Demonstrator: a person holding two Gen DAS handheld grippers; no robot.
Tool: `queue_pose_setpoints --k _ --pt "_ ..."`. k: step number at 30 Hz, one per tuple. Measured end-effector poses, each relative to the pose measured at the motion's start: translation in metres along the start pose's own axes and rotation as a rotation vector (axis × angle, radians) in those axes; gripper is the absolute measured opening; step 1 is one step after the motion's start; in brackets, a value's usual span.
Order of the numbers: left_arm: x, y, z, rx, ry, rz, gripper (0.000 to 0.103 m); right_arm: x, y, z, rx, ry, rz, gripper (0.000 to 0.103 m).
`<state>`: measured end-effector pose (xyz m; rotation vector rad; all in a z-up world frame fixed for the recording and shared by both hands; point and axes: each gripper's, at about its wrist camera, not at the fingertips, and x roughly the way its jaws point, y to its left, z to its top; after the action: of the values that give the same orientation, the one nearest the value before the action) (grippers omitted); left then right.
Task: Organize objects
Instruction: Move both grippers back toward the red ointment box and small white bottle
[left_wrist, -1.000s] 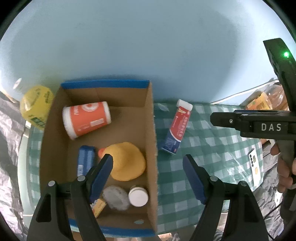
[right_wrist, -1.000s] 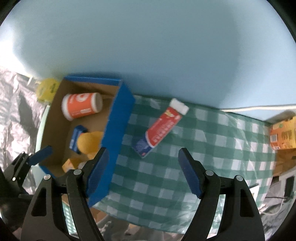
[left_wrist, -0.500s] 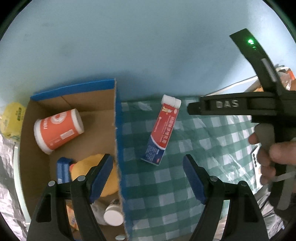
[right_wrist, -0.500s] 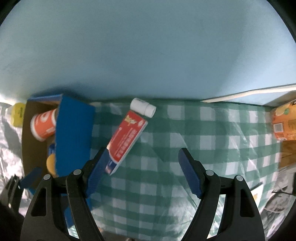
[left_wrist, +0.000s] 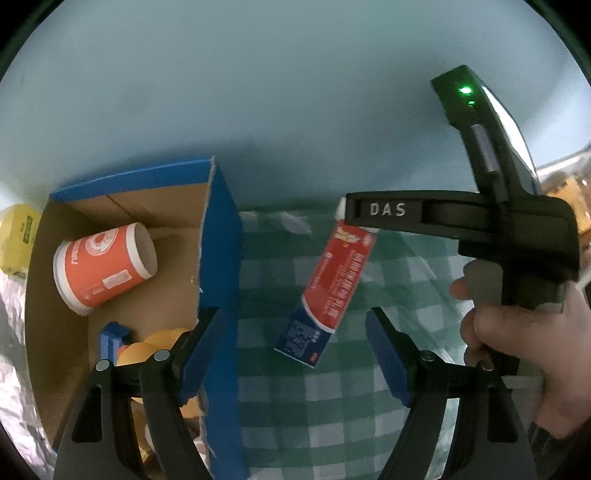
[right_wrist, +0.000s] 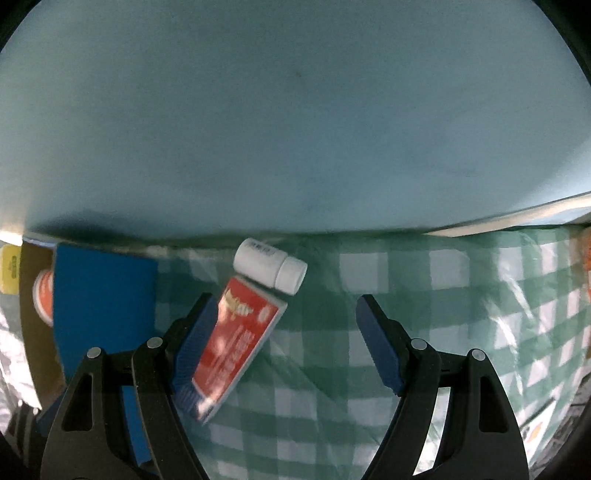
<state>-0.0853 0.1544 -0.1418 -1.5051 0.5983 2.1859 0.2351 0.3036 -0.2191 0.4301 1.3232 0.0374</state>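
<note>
You are holding both grippers over a table covered in a green-and-white checked cloth (left_wrist: 332, 406), with a pale blue wall behind it. Your left gripper (left_wrist: 295, 350) is hanging with its blue-padded fingers spread wide and nothing between them; its left finger (left_wrist: 201, 350) is sitting in front of the near wall of the blue-sided cardboard box (left_wrist: 221, 258). Your right gripper (right_wrist: 284, 343) is also standing wide apart and gripping nothing, and in the left wrist view your hand is wrapping around its black handle.

The red, white and blue toothpaste tube with a white cap (right_wrist: 240, 350) is lying flat on the cloth just beside the box's right wall, cap end toward the blue wall. In the right wrist view its body is running past the left blue finger (right_wrist: 194, 343); whether that pad is touching it is unclear.

Inside the box, an orange-and-white paper cup (left_wrist: 105, 266) is lying on its side near the far corner. Nearer you, a small blue item (left_wrist: 114, 336) and a yellow-orange rounded object (left_wrist: 159, 343) are lying partly hidden behind your left gripper. A yellow package (left_wrist: 16, 240) is sitting outside the box on its left.
</note>
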Motion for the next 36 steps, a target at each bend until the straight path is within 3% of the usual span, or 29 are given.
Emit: queue_pose_setpoints --k 6,13,15,16,20,26,36 --pt "0.002 -0.004 0.002 0.010 0.000 0.043 0.083 0.011 0.003 0.006 0.022 -0.022 0.032 0.078" --pt "0.001 -0.007 0.001 0.023 0.009 0.070 0.083 0.024 0.013 0.004 0.002 -0.043 0.002 0.078" --pt "0.000 -0.007 0.001 0.022 0.012 0.069 0.083 0.029 0.012 0.002 -0.005 -0.031 0.020 0.073" --pt "0.000 -0.008 0.001 0.024 0.014 0.068 0.084 0.030 0.011 0.000 -0.011 -0.028 0.018 0.063" --pt "0.002 -0.011 0.002 0.028 0.020 0.058 0.089 0.029 0.002 -0.007 -0.003 -0.032 0.009 0.044" --pt "0.008 -0.028 -0.001 0.039 0.051 0.013 0.089 0.020 -0.020 -0.024 -0.022 -0.030 -0.022 0.039" --pt "0.037 -0.070 0.001 0.251 0.079 0.035 0.089 0.001 -0.070 -0.062 -0.035 0.002 -0.020 0.039"
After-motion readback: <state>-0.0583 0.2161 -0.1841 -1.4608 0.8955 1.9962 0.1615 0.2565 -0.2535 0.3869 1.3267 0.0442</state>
